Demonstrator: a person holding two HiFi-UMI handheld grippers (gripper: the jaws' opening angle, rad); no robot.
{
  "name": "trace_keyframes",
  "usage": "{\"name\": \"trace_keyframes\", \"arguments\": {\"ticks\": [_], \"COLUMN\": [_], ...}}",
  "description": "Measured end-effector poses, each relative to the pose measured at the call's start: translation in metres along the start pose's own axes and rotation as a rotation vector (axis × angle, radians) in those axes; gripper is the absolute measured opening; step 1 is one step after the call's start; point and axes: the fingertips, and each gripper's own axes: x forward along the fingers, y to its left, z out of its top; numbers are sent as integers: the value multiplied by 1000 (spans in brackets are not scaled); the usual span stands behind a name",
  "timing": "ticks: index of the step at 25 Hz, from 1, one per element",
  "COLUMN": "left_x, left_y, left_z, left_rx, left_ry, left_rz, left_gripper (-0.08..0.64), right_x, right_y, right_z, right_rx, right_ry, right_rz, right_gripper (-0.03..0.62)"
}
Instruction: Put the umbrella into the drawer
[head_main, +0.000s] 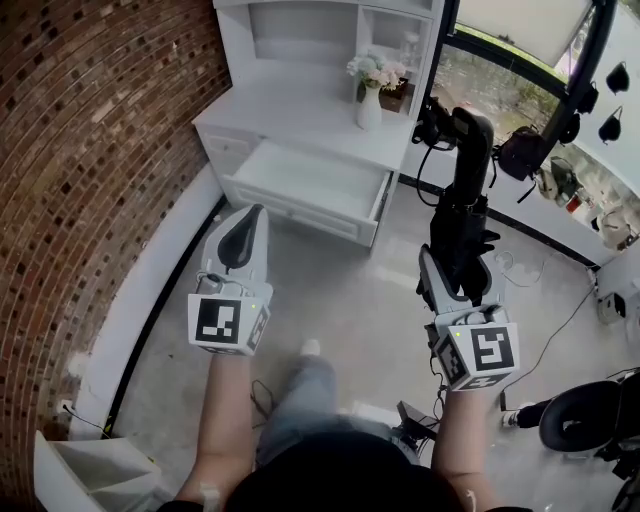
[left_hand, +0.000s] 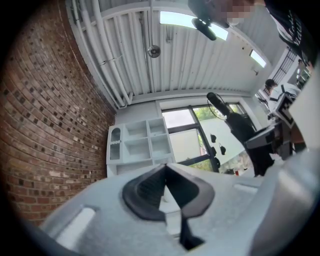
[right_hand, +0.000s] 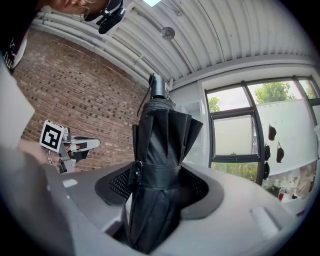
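Close to the camera, a person's arms (head_main: 225, 420) hold two grippers out over the grey floor (head_main: 350, 300). The left gripper (head_main: 254, 212) has its jaws shut tight with nothing in them. The right gripper (head_main: 458, 262) squeezes a folded black umbrella (head_main: 468, 170) that points away, up in the air to the right of the drawer. Farther off, the white drawer (head_main: 300, 212) is pulled open. Behind it, a white cupboard (head_main: 300, 110) holds a vase of flowers (head_main: 369, 105).

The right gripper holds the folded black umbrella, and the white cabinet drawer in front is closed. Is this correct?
No. The white cabinet drawer is pulled open, not closed; the head view shows it. The right gripper does hold the folded black umbrella.
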Motion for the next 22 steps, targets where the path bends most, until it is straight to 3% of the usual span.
{"name": "trace_keyframes", "arguments": {"ticks": [13,22], "left_x": [103,170], "left_y": [105,190], "left_z": [-40,-87], "left_rx": [-14,-53], "left_ry": [-9,20], "left_rz": [18,52], "left_gripper": [-3,-3], "right_x": [150,269], "right_y": [-10,2], "right_z": [-1,-17], "right_rx": [4,3], "right_ry": [33,88], "right_rz": [-11,21], "right_gripper": [256,256]}}
